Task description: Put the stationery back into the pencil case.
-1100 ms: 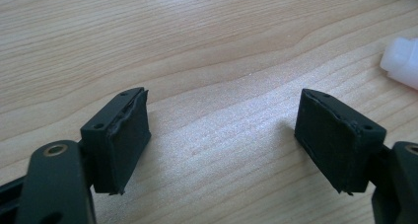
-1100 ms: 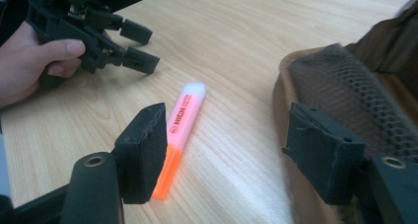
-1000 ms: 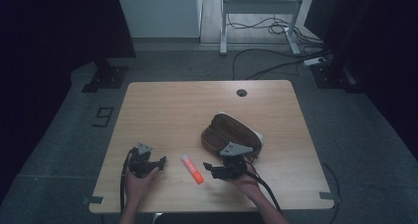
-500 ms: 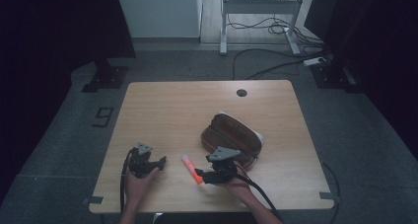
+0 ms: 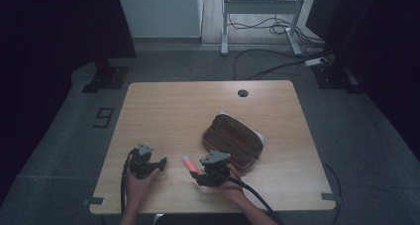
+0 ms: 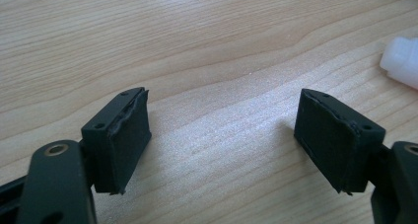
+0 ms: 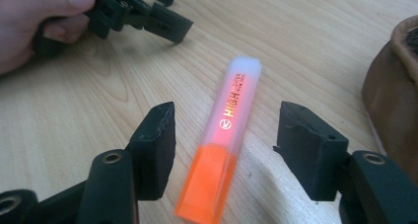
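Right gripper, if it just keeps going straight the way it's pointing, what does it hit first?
Most likely the orange highlighter: it lies on the table between the open jaws of the right gripper, running ahead along its line. Farther on is the left gripper, though depth there is hard to judge.

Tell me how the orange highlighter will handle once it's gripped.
The highlighter looks like rigid plastic, so it should stay stiff between the open jaws of the right hand-held gripper. Its flattish faceted body lies flat on the table, so it probably won't roll. The smooth, glossy barrel might slip under a light squeeze.
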{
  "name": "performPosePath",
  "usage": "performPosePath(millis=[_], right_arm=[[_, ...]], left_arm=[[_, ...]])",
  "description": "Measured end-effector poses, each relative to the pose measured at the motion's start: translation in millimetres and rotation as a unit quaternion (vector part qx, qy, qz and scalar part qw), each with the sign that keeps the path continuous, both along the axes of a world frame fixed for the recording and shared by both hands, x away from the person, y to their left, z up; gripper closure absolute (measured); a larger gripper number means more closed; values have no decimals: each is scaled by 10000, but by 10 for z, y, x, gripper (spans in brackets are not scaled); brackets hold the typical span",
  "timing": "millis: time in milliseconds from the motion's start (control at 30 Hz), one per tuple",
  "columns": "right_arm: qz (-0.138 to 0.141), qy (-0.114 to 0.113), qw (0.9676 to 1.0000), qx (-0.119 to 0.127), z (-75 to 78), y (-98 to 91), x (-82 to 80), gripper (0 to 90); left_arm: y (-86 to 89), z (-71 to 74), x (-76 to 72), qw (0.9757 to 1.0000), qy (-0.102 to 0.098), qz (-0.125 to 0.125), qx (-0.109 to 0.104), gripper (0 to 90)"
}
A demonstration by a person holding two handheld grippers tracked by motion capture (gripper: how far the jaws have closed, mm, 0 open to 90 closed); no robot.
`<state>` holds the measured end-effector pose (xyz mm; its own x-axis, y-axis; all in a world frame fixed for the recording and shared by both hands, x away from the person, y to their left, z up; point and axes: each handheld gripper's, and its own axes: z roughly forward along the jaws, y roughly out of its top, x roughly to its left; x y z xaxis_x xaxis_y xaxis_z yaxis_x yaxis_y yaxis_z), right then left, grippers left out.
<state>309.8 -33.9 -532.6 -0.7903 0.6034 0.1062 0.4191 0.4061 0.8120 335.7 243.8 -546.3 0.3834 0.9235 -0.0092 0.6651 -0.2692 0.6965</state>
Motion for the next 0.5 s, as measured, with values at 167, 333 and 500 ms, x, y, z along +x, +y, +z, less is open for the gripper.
performPosePath(millis=[167, 333, 500], right_arm=[[27, 32, 9995, -328, -93, 104, 16, 418], [49, 46, 9983, -585, -160, 153, 15, 443], [16, -53, 9974, -720, -161, 160, 9, 477]], left_arm=[[1, 1, -1, 10000, 3, 1, -5, 212], [2, 2, -4, 10000, 8, -1, 1, 213], [1, 1, -7, 10000, 6, 3, 1, 214]])
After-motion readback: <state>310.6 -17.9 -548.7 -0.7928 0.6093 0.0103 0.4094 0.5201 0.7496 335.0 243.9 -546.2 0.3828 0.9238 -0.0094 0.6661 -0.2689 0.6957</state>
